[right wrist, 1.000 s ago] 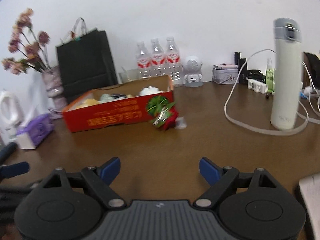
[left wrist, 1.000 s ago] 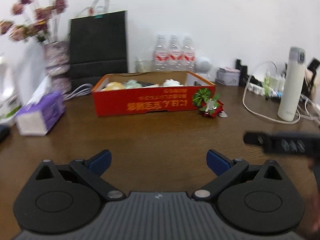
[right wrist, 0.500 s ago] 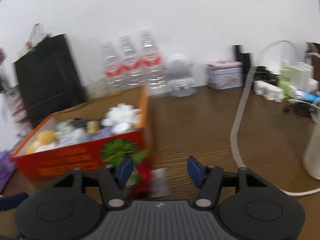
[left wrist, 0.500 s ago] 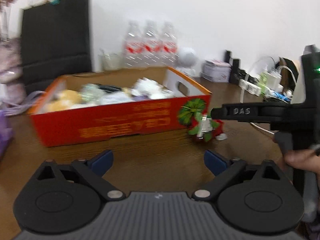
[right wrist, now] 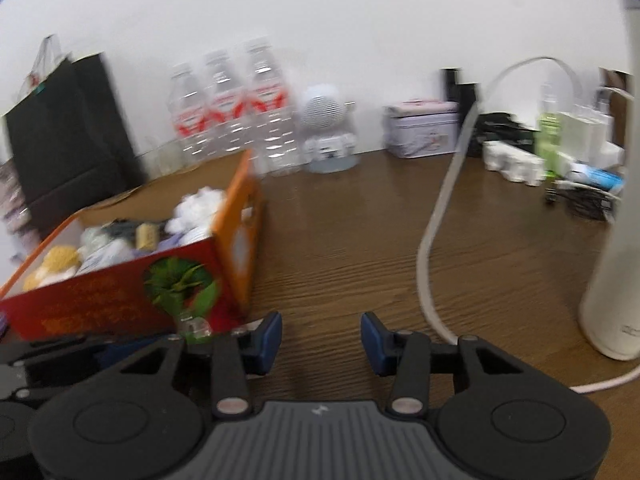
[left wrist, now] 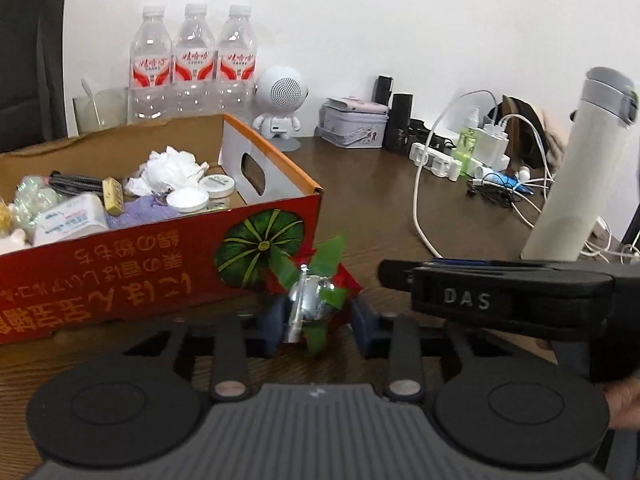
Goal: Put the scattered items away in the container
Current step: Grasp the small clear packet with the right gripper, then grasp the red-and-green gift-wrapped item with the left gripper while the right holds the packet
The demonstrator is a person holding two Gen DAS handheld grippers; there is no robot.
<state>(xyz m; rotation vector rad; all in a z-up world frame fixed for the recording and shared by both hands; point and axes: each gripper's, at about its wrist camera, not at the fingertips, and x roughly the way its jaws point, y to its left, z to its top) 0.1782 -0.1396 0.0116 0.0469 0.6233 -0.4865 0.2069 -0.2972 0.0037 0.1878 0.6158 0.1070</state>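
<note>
A red and green wrapped decoration with a silver bell (left wrist: 314,300) lies on the brown table against the front right corner of the red cardboard box (left wrist: 120,276). My left gripper (left wrist: 316,326) has its two blue pads either side of the decoration, partly closed around it. The box holds several items: crumpled white tissue (left wrist: 170,170), round tins, a packet. My right gripper (right wrist: 320,340) is open and empty just right of the box corner (right wrist: 236,280); its black body shows in the left wrist view (left wrist: 500,300). The decoration shows blurred in the right wrist view (right wrist: 192,320).
Three water bottles (left wrist: 192,64), a white robot speaker (left wrist: 282,104) and a small tin (left wrist: 354,128) stand behind the box. A tall white flask (left wrist: 580,176), a power strip and white cables (left wrist: 420,208) lie at the right. A black bag (right wrist: 64,136) stands at the back left.
Both grippers moved forward to the box's front right corner. The left pads narrowed and now flank the decoration. The right gripper slid right of it and narrowed a little.
</note>
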